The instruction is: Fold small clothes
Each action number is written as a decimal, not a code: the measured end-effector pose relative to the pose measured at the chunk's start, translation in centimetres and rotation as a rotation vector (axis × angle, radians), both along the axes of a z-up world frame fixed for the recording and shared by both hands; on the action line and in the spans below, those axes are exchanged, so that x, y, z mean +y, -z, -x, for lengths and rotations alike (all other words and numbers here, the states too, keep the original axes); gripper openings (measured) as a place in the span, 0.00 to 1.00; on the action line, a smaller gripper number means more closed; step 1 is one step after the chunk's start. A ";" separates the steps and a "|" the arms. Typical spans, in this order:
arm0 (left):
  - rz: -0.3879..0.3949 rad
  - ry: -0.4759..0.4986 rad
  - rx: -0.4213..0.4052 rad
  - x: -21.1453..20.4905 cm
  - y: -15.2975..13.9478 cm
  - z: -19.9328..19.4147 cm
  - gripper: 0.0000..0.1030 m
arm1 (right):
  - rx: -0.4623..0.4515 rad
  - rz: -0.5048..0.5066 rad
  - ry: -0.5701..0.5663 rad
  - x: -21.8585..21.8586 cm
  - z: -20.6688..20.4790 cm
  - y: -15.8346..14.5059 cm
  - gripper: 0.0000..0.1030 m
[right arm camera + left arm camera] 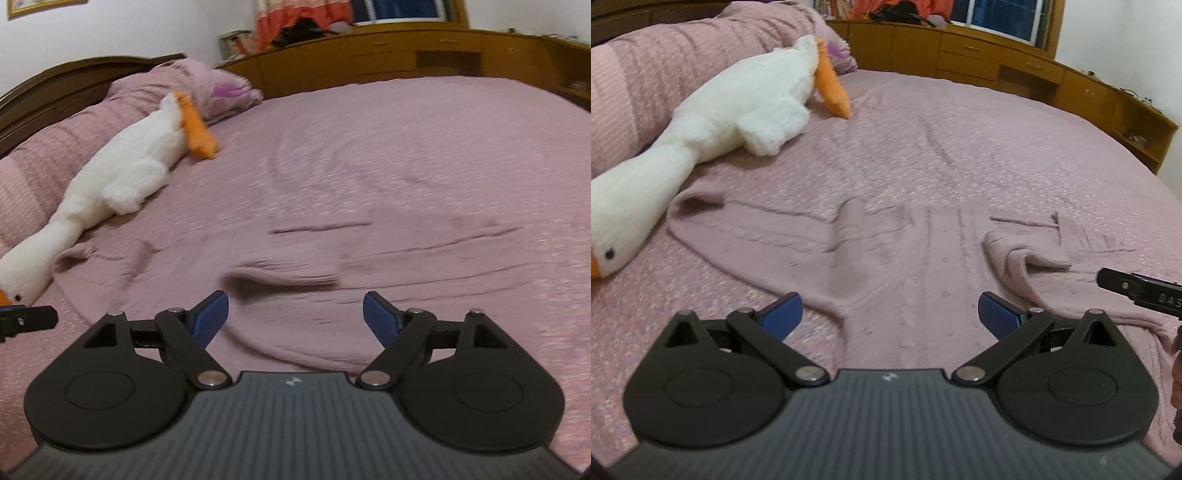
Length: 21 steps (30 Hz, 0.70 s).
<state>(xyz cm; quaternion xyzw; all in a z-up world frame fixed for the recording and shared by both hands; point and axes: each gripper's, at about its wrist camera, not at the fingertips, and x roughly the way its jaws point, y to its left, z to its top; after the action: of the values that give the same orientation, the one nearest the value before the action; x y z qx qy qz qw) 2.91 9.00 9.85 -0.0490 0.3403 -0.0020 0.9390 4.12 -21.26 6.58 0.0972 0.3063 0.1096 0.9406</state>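
Observation:
A small pink knitted sweater [886, 258] lies spread on the pink bedspread, one sleeve reaching left toward the goose, the right side rumpled into a fold. My left gripper [890, 314] is open and empty, just above the sweater's lower middle. In the right wrist view the sweater [295, 273] lies in front, blurred, with a raised fold near its middle. My right gripper [295, 314] is open and empty above the sweater's near edge. The right gripper's finger shows in the left wrist view [1137, 288] at the right edge.
A white plush goose [713, 122] with orange feet lies along the bed's left side beside a long pink pillow [646, 74]. A wooden cabinet [997, 62] runs behind the bed [997, 147]. The left gripper's tip shows in the right wrist view [26, 319].

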 end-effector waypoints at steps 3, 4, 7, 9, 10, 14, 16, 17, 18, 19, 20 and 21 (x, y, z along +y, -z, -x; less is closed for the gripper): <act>-0.003 0.024 -0.005 -1.5 -0.1 -0.5 1.00 | -0.017 0.015 0.036 -2.1 0.8 -0.2 0.88; -0.008 0.037 -0.008 -2.2 -0.1 -0.7 1.00 | -0.021 0.022 0.047 -2.7 1.0 -0.2 0.88; -0.031 0.085 -0.009 -4.1 0.2 -1.2 1.00 | -0.032 0.034 0.112 -4.6 1.5 0.1 0.91; -0.045 0.121 -0.004 -5.3 0.6 -1.7 1.00 | -0.027 0.034 0.164 -5.5 1.6 0.6 0.93; -0.055 0.135 0.001 -5.9 0.9 -1.9 1.00 | -0.030 0.035 0.187 -6.2 1.6 0.9 0.93; -0.105 0.182 -0.005 -8.4 1.8 -3.0 0.99 | -0.041 0.020 0.230 -7.3 1.6 2.1 0.95; -0.140 0.203 -0.014 -9.6 2.2 -3.6 0.98 | -0.031 -0.002 0.227 -7.6 1.3 2.6 0.96; -0.156 0.213 -0.019 -10.2 2.4 -4.0 0.98 | -0.029 -0.009 0.223 -7.7 1.2 2.9 0.97; -0.168 0.222 -0.021 -10.8 2.6 -4.4 0.98 | -0.031 -0.010 0.219 -7.9 1.3 3.2 0.97; -0.177 0.230 -0.022 -11.4 2.9 -4.8 0.97 | -0.034 -0.007 0.215 -8.0 1.3 3.5 0.98; -0.184 0.237 -0.025 -11.9 3.0 -5.1 0.96 | -0.036 -0.003 0.215 -8.0 1.3 3.7 0.98; -0.191 0.244 -0.026 -12.3 3.2 -5.5 0.96 | -0.034 0.000 0.218 -8.1 1.3 4.0 0.98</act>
<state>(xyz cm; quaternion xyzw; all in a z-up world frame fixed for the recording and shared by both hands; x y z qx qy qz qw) 8.37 -3.33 6.62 0.0824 0.3299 -0.0845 0.9366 2.82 -29.37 2.56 0.1280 0.2779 0.0081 0.9520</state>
